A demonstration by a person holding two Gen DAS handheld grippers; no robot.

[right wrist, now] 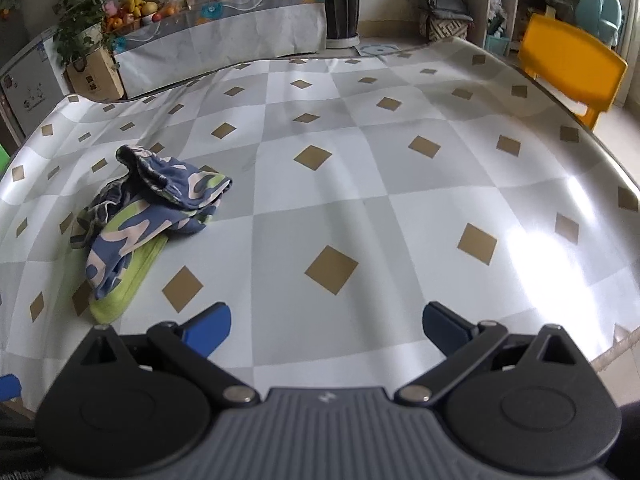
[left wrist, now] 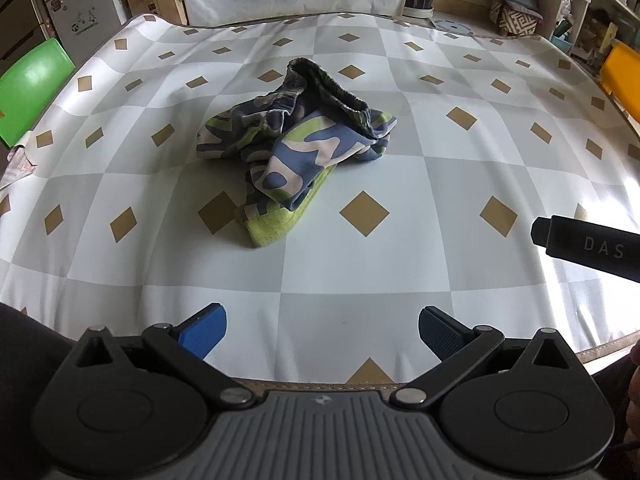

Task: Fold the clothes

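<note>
Ahead of the left claw (left wrist: 322, 332), spread wide and empty, crumpled camouflage shorts (left wrist: 294, 142) lie on the checked counter (left wrist: 400, 264). Right claw (right wrist: 326, 330), likewise released, bears "DAS" lettering; shorts sit forward-left.

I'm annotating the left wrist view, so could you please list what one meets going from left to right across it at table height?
Green chair → crumpled camouflage shorts on the checked tablecloth → black finger of the right gripper → yellow chair.
</note>
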